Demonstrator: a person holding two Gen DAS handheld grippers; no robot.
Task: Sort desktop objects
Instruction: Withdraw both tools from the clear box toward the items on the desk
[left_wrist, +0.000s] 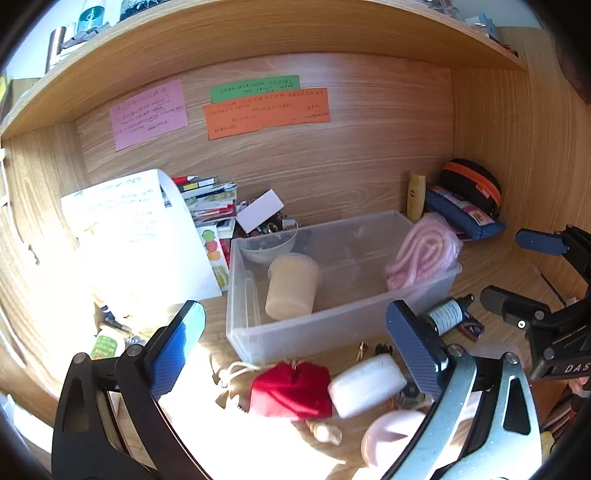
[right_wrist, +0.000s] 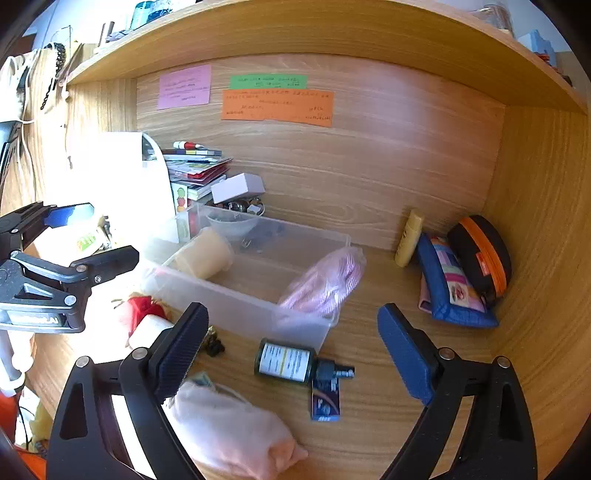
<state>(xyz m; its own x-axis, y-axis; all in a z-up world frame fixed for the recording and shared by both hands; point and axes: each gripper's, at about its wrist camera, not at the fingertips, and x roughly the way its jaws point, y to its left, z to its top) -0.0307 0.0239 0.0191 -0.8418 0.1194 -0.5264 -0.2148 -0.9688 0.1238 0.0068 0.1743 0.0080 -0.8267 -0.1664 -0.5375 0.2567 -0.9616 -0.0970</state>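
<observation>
Clutter lies loose on the desk in front of the clear bin (left_wrist: 343, 314): a red pouch (left_wrist: 291, 389) touching a white jar (left_wrist: 365, 382), and a dark bottle (right_wrist: 286, 360) lying on its side near the bin's corner. A beige cup (left_wrist: 293, 286) and pink bundle (left_wrist: 423, 254) already sit inside. Both the left gripper (left_wrist: 295, 345) and right gripper (right_wrist: 291, 349) hang released, jaws wide, holding nothing. My guess: take the bottle next, closing across its body, not the narrow cap.

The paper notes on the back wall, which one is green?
The narrow green note, the top strip at the middle. It sits directly above the wider orange note; the pink note hangs apart to their left.
</observation>
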